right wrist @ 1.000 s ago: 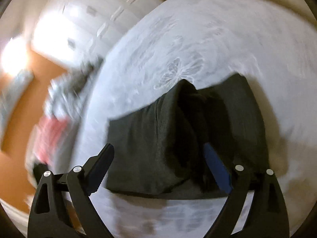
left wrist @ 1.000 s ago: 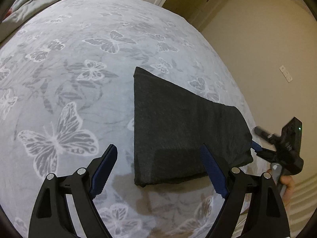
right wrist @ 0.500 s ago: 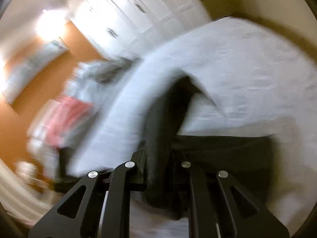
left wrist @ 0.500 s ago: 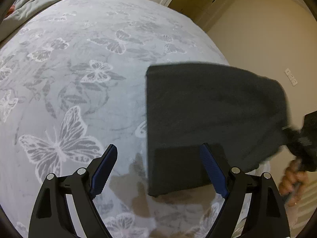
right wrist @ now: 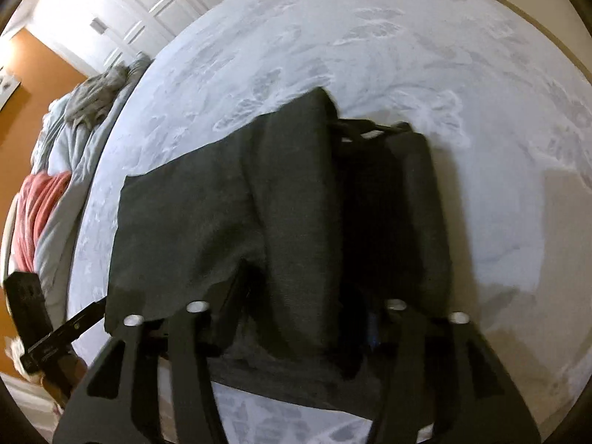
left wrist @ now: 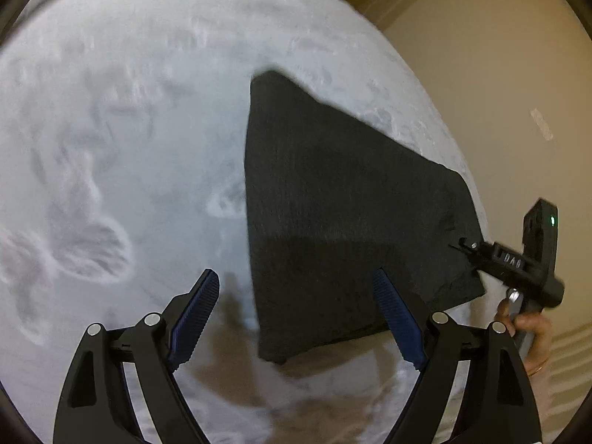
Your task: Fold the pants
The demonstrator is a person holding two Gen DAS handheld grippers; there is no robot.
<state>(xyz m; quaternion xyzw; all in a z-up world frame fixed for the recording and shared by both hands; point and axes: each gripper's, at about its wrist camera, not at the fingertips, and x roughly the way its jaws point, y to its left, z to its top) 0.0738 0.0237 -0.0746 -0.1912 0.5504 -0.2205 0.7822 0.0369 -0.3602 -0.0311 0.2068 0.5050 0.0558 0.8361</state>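
Since half a second ago, the lifted half of the dark grey pants [left wrist: 344,222] is lying back down flat on the bedspread [left wrist: 122,140], no longer raised toward the wall, and the left wrist view is sitting lower over the bed. Folded into a compact stack, the pants are resting on the pale butterfly-print cover near its edge by the beige wall [left wrist: 499,55]. Over the near left corner of the stack, the left gripper [left wrist: 296,318] is hovering with its blue-padded jaws spread wide, nothing between them. At the opposite corner the right gripper [right wrist: 296,318] is straddling a thick roll of the fabric; its jaws have just been opening from a tight pinch, and the cloth is draping over the left finger, so whether the pads are pressing on it cannot be told. Beyond the bed, a crumpled grey blanket [right wrist: 100,100] and a pink cloth [right wrist: 37,214] are lying beside white cabinet doors [right wrist: 148,3].
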